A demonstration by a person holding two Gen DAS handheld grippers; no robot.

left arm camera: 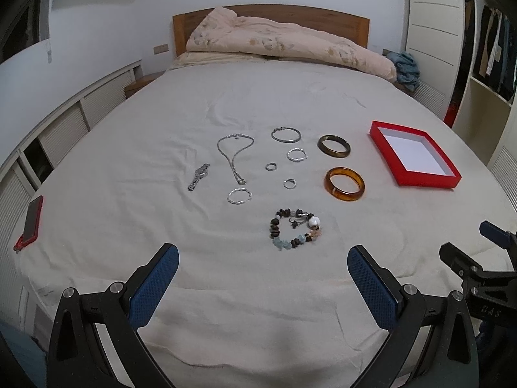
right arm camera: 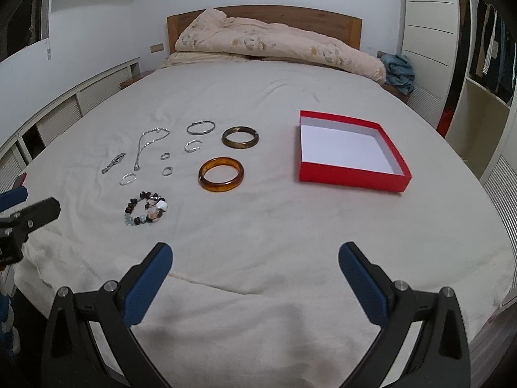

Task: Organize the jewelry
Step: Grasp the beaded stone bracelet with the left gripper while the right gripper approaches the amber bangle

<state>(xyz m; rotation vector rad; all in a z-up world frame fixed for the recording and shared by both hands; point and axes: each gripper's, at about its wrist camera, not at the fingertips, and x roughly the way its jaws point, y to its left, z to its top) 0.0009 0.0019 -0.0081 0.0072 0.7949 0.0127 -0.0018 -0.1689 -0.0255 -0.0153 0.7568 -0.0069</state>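
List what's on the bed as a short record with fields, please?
surface: bed with a pale sheet
box: red box, open, nothing in it
bangles: amber bangle, dark bangle
beads: bead bracelet, nearest the grippers
silver pieces: necklace, watch, several rings and hoops
phone: red phone at the bed's left edge
left gripper: open, holding nothing
right gripper: open, holding nothing

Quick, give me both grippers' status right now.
Left gripper: open, holding nothing, above the bed sheet short of the beaded bracelet.
Right gripper: open, holding nothing, above the sheet.
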